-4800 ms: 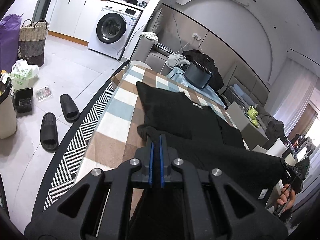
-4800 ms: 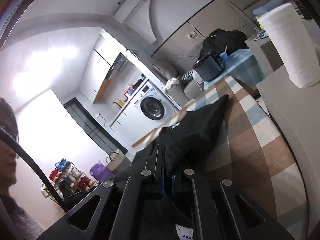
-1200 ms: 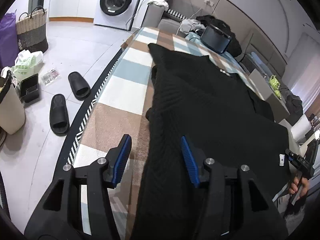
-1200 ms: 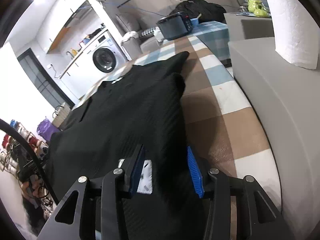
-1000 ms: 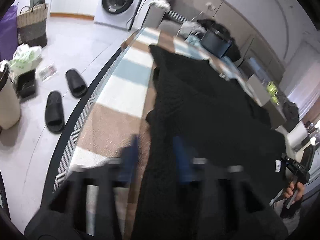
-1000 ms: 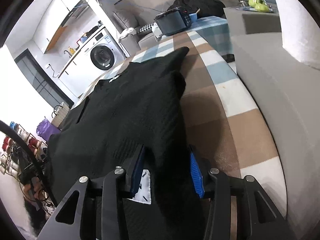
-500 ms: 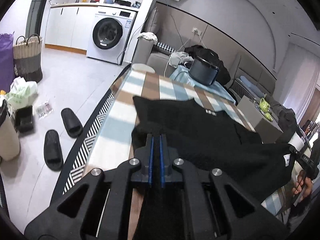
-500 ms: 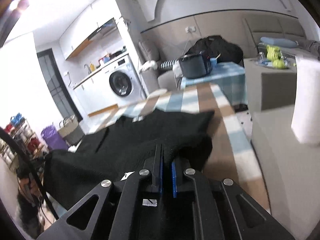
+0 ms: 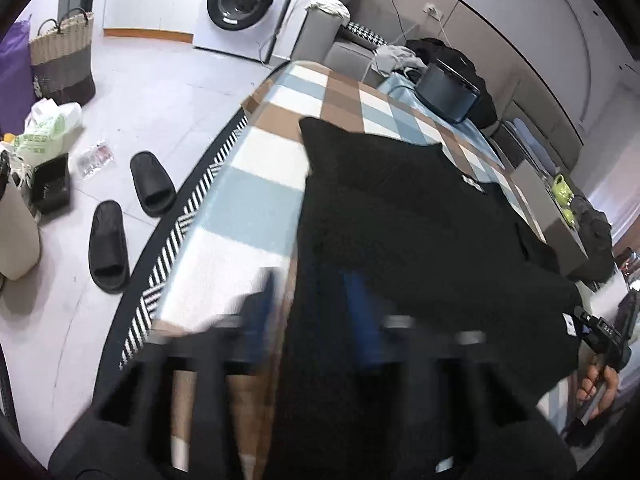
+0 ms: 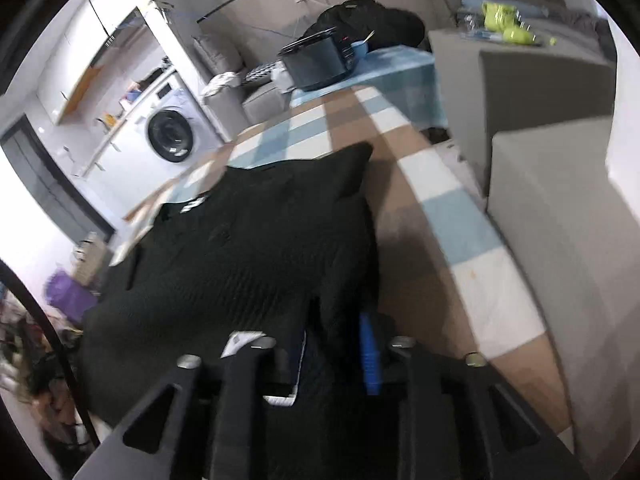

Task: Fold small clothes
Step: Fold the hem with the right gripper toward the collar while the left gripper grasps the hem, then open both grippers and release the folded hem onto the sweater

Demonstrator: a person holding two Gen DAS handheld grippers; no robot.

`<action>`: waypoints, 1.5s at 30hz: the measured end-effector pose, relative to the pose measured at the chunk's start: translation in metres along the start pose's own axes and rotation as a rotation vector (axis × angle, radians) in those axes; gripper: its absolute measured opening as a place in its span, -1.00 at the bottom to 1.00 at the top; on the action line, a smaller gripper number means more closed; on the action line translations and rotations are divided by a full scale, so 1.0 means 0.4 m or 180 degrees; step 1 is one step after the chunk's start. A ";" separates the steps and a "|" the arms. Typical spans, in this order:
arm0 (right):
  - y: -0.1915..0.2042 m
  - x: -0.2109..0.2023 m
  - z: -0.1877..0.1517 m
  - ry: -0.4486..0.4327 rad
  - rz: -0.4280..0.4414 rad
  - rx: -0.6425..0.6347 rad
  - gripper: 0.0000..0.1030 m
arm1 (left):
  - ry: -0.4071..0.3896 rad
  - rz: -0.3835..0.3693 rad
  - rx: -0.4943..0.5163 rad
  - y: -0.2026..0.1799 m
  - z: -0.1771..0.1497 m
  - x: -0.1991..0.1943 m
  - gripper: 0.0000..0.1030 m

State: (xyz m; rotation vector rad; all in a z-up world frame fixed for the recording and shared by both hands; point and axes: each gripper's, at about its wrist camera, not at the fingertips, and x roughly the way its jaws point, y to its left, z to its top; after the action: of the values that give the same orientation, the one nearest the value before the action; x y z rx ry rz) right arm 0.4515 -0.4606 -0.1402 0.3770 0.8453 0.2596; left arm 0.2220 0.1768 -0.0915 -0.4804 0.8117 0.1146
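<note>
A black knit garment (image 9: 400, 220) lies spread on the checked tablecloth (image 9: 256, 184); it also shows in the right wrist view (image 10: 248, 240). My left gripper (image 9: 308, 304) is blurred by motion, its blue pads apart over the garment's near left edge. My right gripper (image 10: 332, 344) has its jaws apart, with the garment's near right edge and a white label (image 10: 240, 338) lying between and under them. The right gripper also shows in the left wrist view (image 9: 600, 332), held by a hand.
Black slippers (image 9: 108, 244) and a striped rug edge (image 9: 180, 240) lie on the floor to the left. A washing machine (image 9: 240, 0), a wicker basket (image 9: 60, 56) and a black cooker (image 9: 444, 88) are beyond. A grey cabinet (image 10: 560, 220) flanks the table's right side.
Half a second ago both grippers were shut on the garment's edge and held it up. Now both have opened and the garment lies flat on the table.
</note>
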 end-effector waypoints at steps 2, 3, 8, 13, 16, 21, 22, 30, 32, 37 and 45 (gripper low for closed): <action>0.001 0.003 -0.014 0.0074 0.0101 -0.0011 -0.13 | 0.0051 -0.0084 0.0083 -0.019 -0.010 0.010 -0.01; 0.007 0.009 -0.021 0.0107 0.0092 -0.0053 -0.14 | 0.0092 -0.0097 0.0154 -0.033 -0.012 0.020 -0.01; 0.045 0.034 -0.035 0.0176 0.0003 -0.0238 -0.15 | 0.0281 0.0010 0.0375 -0.091 -0.019 0.068 -0.17; 0.074 0.045 -0.048 0.0228 -0.0174 -0.0437 -0.46 | 0.0348 0.0046 0.0588 -0.125 -0.028 0.082 -0.59; 0.077 0.040 -0.056 0.0248 -0.0182 -0.0460 -0.49 | 0.0367 0.0096 0.0719 -0.137 -0.047 0.069 -0.60; 0.075 0.008 -0.094 0.0267 -0.0161 -0.0469 -0.49 | 0.0368 0.0130 0.0802 -0.131 -0.101 0.017 -0.60; 0.075 -0.003 -0.106 0.0278 -0.0153 -0.0478 -0.49 | 0.0371 0.0112 0.0775 -0.123 -0.120 -0.001 -0.59; 0.068 -0.091 -0.201 0.0306 -0.0119 -0.0482 -0.48 | 0.0314 0.0020 0.0638 -0.071 -0.209 -0.105 -0.54; 0.062 -0.103 -0.202 0.0209 -0.0133 -0.0428 -0.25 | 0.0190 0.0001 0.0599 -0.062 -0.215 -0.134 -0.54; 0.032 -0.209 -0.223 -0.0164 -0.0014 -0.0232 -0.14 | -0.0185 -0.0079 0.0527 -0.039 -0.242 -0.251 -0.17; -0.020 -0.311 -0.314 -0.0216 0.0289 0.0011 -0.07 | -0.0458 -0.0064 0.0519 -0.013 -0.302 -0.386 0.26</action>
State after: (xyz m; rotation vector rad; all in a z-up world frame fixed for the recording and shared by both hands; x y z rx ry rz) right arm 0.2765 -0.4862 -0.1354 0.4259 0.7632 0.3278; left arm 0.0364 0.1301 -0.0491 -0.3223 0.6690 0.0629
